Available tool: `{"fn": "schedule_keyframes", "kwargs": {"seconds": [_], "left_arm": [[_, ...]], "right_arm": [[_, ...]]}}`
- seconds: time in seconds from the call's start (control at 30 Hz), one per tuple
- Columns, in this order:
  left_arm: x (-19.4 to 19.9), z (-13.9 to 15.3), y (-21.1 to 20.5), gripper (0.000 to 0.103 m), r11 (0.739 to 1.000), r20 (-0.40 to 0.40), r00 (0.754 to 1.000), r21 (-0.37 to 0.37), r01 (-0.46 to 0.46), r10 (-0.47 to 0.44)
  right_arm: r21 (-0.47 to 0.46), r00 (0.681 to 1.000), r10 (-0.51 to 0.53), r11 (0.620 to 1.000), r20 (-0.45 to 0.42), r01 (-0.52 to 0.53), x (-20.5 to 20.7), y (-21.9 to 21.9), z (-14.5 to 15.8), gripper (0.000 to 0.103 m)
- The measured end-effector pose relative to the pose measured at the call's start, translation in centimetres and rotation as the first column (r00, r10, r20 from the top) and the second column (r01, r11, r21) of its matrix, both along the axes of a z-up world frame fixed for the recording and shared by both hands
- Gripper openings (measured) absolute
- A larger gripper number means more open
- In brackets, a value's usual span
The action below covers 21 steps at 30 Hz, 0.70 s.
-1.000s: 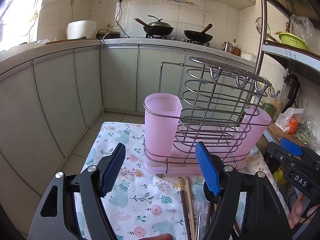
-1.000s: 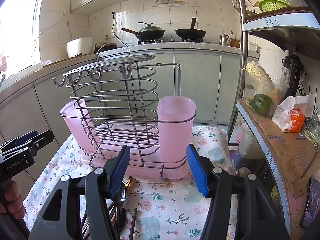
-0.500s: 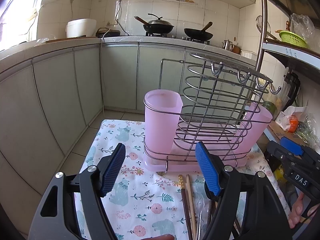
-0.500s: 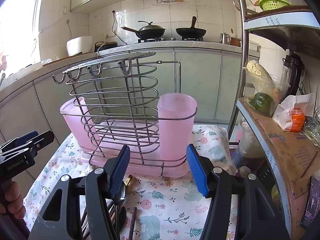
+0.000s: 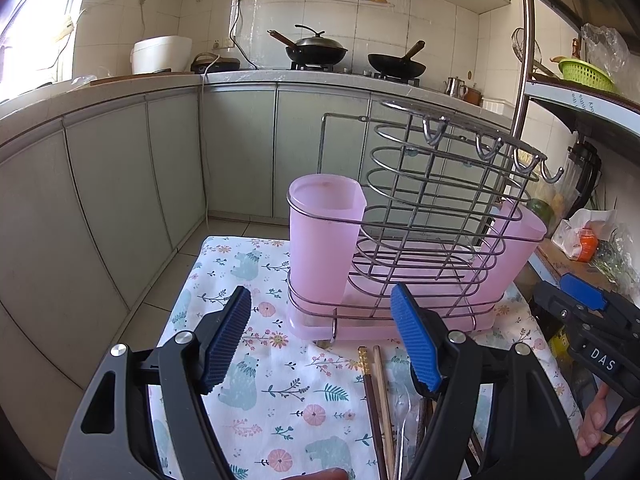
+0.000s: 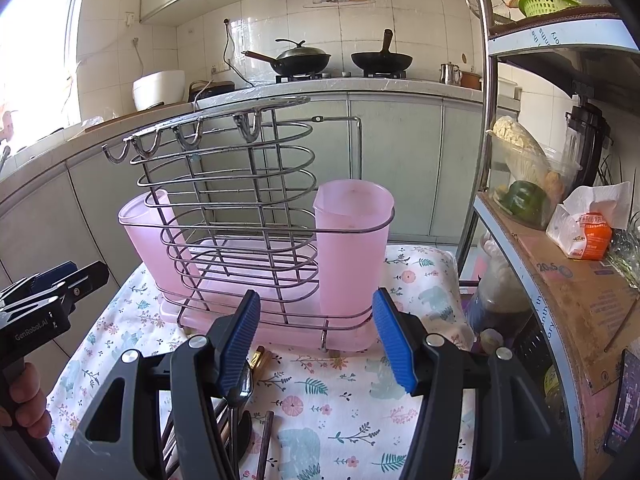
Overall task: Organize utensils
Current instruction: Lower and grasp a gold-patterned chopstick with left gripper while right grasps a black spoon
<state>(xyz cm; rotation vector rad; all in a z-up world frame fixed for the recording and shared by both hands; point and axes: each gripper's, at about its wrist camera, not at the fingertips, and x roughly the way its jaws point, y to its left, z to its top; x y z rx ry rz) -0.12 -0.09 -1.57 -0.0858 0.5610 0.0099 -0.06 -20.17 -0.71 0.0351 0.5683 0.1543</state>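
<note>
Utensils: a loose bundle lies flat on the cloth in front of the rack, on the near side. Two chopsticks (image 5: 376, 400) lie side by side, tips pointing at the rack; a clear spoon (image 5: 404, 412) lies just beside them. In the right wrist view a metal spoon (image 6: 239, 386) shows beside the left finger pad, and one more dark stick (image 6: 265, 440) lies apart from it. The rest of the bundle is hidden behind the gripper bodies, so a full count cannot be told.
Rack: one wire utensil rack (image 5: 432, 216) stands upright on a pink drip tray (image 5: 384, 324), in the far half of the table.
Cups: two pink cups, one at each end of the rack: the left cup (image 5: 324, 236) and the right cup (image 5: 512, 248). Both look empty as far as can be seen.
Hooks: four hooks (image 6: 188, 140) along the top rail, none bearing anything.
Left gripper (image 5: 320, 344): jaws wide apart, nothing between them, held above the cloth before the left cup.
Right gripper (image 6: 316, 340): jaws wide apart, nothing between them, facing the cup at its end of the rack.
Table: a floral tablecloth (image 5: 248, 264) covers it; its left and far edges drop to the floor.
Open room: bare cloth left of the rack and between rack and utensils.
Tight side: a shelf unit (image 6: 560, 280) stands close along the right edge.
</note>
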Motion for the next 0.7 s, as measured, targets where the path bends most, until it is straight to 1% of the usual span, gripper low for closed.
{"fn": "schedule_keyframes", "kwargs": {"seconds": [0.2, 0.37, 0.6, 0.7], "left_arm": [[0.1, -0.1, 0.1, 0.073, 1.0, -0.011, 1.0, 0.001, 0.001, -0.001], [0.2, -0.4, 0.1, 0.073, 1.0, -0.029, 1.0, 0.006, 0.003, -0.002], [0.1, -1.8, 0.5, 0.073, 1.0, -0.076, 0.997, 0.023, 0.012, -0.011], [0.1, -2.6, 0.9, 0.073, 1.0, -0.104, 0.994, 0.011, 0.024, -0.023]], "right_arm": [[0.004, 1.0, 0.006, 1.0, -0.016, -0.005, 0.1, 0.0, -0.2, 0.058], [0.015, 0.998, 0.021, 1.0, -0.053, -0.02, 0.2, 0.1, -0.9, 0.058], [0.018, 0.993, 0.049, 0.999, -0.11, -0.048, 0.2, 0.3, -2.6, 0.058], [0.03, 0.988, 0.06, 0.998, -0.141, -0.057, 0.3, 0.2, -3.3, 0.058]]}}
